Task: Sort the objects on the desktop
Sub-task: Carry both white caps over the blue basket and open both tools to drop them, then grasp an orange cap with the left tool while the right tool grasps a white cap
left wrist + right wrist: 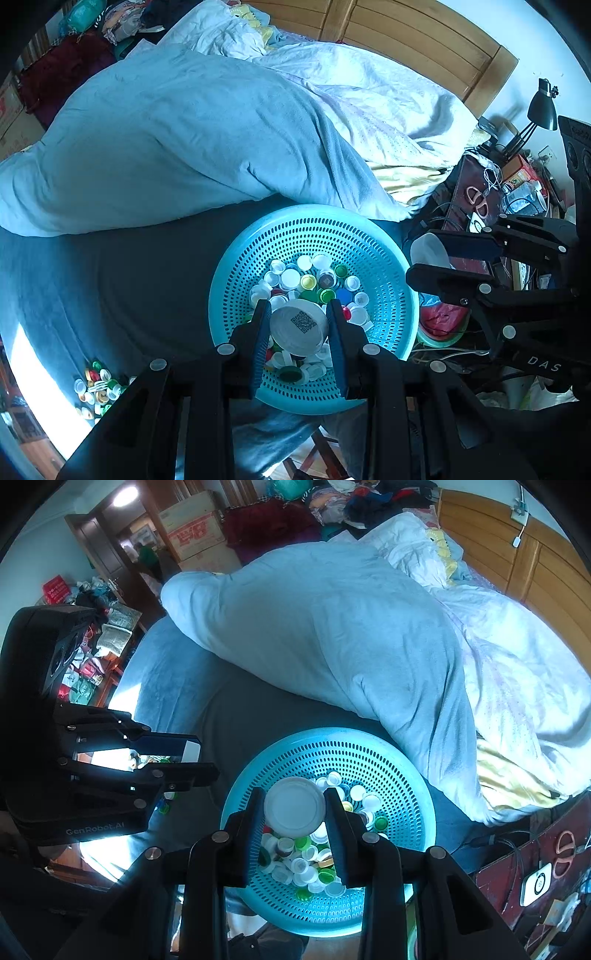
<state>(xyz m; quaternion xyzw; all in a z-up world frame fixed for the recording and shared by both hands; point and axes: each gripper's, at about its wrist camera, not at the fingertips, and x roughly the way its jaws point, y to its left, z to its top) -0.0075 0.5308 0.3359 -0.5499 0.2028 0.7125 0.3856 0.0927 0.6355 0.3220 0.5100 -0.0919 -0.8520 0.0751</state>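
Left wrist view showed the left gripper (299, 328) and right gripper (295, 808) each clamped on a white lid (299, 326) above the basket (388, 258); a loosened squeeze could drop either among the caps (314, 280).

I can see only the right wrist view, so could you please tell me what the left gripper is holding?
Observer: The left gripper is shut on a white lid printed with a QR code, held above the teal basket.
Operator: Thank you. Are there caps outside the basket?
Observer: Yes, a loose pile of caps in white, yellow, green and red lies on the blue bedsheet, left of the basket.
Operator: What is beyond my right edge?
Observer: A black desk lamp rises behind the cluttered side table.
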